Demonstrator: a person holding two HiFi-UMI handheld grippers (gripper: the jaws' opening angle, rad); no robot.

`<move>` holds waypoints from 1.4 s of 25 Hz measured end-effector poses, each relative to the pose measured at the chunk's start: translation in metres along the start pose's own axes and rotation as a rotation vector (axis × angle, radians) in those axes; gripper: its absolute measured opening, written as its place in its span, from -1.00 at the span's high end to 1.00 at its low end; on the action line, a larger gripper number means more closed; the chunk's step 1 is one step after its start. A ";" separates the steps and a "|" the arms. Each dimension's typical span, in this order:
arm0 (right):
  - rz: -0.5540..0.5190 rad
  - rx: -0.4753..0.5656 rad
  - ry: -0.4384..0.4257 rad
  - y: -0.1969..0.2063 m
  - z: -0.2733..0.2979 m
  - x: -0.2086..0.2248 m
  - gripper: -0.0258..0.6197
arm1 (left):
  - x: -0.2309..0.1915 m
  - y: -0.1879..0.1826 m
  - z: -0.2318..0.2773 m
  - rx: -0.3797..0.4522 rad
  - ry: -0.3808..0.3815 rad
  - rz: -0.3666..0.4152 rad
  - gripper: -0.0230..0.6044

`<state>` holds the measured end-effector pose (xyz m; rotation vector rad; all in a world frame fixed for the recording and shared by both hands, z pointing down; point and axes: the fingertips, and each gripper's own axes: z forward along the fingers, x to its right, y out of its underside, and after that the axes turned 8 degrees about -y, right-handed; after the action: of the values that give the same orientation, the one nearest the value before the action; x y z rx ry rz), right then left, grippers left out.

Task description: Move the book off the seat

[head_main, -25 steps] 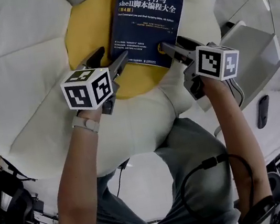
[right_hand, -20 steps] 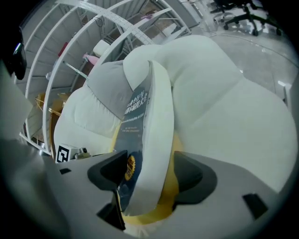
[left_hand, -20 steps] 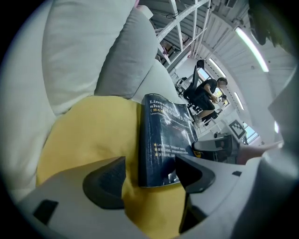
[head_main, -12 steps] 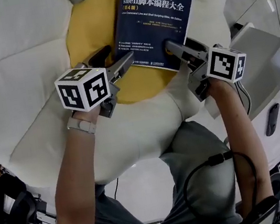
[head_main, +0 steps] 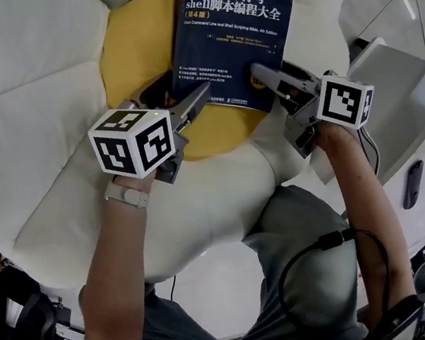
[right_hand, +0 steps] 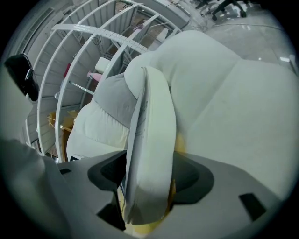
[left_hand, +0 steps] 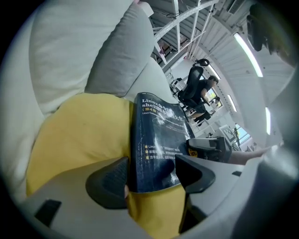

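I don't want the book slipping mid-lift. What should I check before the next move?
1. Right hand-held gripper clamped on the book: ok, both pads meet its page edge.
2. Book's near corner between the left hand-held gripper jaws: ok.
3. Left jaws gripping firmly: cannot tell; they look apart round the corner.
4. Book clear of the yellow cushion and seat: not ok, it is over the cushion.
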<state>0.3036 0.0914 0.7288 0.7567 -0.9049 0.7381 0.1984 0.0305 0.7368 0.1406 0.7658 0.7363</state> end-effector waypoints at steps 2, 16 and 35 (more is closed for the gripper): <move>0.022 0.000 -0.004 0.000 -0.001 0.000 0.01 | -0.003 -0.003 -0.004 0.022 -0.025 -0.020 -0.04; 0.131 0.034 -0.059 -0.004 -0.004 -0.018 0.36 | -0.004 0.007 -0.008 -0.013 0.012 -0.157 0.28; 0.109 -0.024 -0.043 0.003 0.006 -0.016 0.29 | -0.005 -0.004 0.000 -0.025 0.133 -0.329 0.15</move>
<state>0.2920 0.0849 0.7183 0.7088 -0.9981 0.8080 0.1978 0.0243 0.7384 -0.0575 0.8806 0.4444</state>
